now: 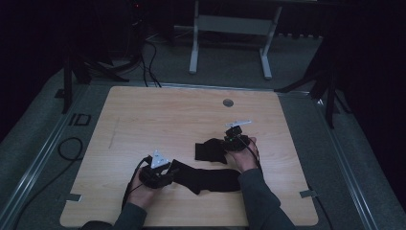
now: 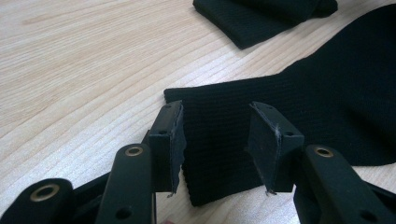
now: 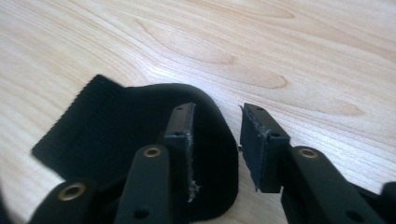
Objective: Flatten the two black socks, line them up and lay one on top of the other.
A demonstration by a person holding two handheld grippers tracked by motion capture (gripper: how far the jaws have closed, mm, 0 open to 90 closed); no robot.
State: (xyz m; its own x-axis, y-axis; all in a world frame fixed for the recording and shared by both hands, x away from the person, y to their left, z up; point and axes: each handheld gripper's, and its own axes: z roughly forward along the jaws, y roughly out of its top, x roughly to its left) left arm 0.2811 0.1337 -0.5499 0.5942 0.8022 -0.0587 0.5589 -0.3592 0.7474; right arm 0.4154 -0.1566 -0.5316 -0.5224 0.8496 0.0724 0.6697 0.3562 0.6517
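Black sock [image 1: 210, 178] flat on wooden table [image 1: 143, 124], left gripper [image 2: 217, 144] wide open astride its cuff, right gripper [image 3: 215, 144] half open over second sock [image 3: 116, 130], gripping nothing; best to close squarely on both layers.

Your high view hangs above your side of the surface [image 1: 143, 115], looking forward and down; your forearms enter at the bottom of the frame, floor and stands fill the top. Your left claw [image 2: 217, 140] view sits low and close, looking along its jaws across a black sock [image 2: 327, 107], with a second sock [image 2: 261, 18] at the upper right. Your right claw [image 3: 217, 140] view looks equally close over that second sock, which both claw views share.
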